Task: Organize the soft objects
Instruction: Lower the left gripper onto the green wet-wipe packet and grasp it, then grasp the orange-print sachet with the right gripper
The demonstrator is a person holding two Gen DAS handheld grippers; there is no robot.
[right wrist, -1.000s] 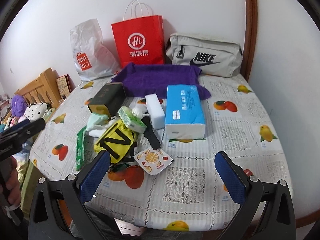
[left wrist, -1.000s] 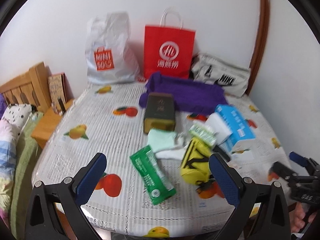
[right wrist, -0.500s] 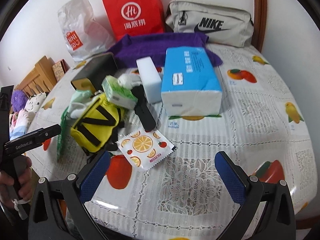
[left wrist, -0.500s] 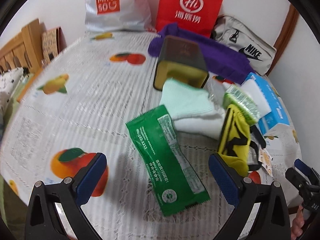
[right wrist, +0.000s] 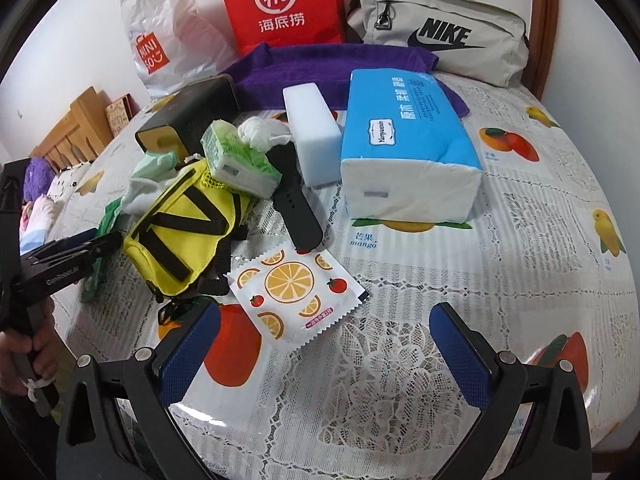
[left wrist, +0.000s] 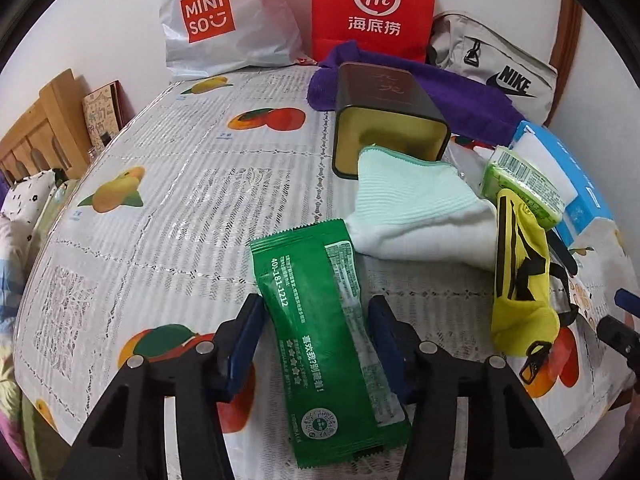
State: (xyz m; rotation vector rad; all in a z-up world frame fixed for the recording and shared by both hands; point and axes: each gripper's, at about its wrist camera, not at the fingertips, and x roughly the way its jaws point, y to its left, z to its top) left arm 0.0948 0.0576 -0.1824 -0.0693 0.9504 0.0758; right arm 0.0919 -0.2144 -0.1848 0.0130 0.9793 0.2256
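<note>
The green packet (left wrist: 328, 336) lies flat on the fruit-print tablecloth (left wrist: 168, 208) directly between the blue pads of the left gripper (left wrist: 316, 332), its long side running away from the claw; the jaws are closing on it, the right pad looks to be at the packet's edge while the left pad stands just clear, so no firm clamp shows. Just beyond the packet's far end, ahead and to the right of this claw, a folded mint-and-white cloth (left wrist: 416, 216) rests against the open mouth of a dark tin (left wrist: 384, 120) lying on its side. Further right sits a yellow pouch with black straps (left wrist: 520, 280), with a small green tissue pack (left wrist: 524, 188) leaning on its far end. The right gripper (right wrist: 324, 344) hovers over bare tablecloth with its jaws spread wide and nothing between them. Just ahead of its left pad lies a white sachet printed with orange slices (right wrist: 296, 288); beyond that a black strap (right wrist: 296, 208), a white foam block (right wrist: 312, 132) and a blue tissue pack (right wrist: 408, 144) stand side by side. At the far edge, against the wall, are a purple towel (right wrist: 320, 68), a red paper bag (right wrist: 280, 4), a white plastic bag (right wrist: 168, 36) and a grey Nike bag (right wrist: 440, 32). A hand (right wrist: 20, 356) grips the left tool's handle at the left of the right wrist view.
</note>
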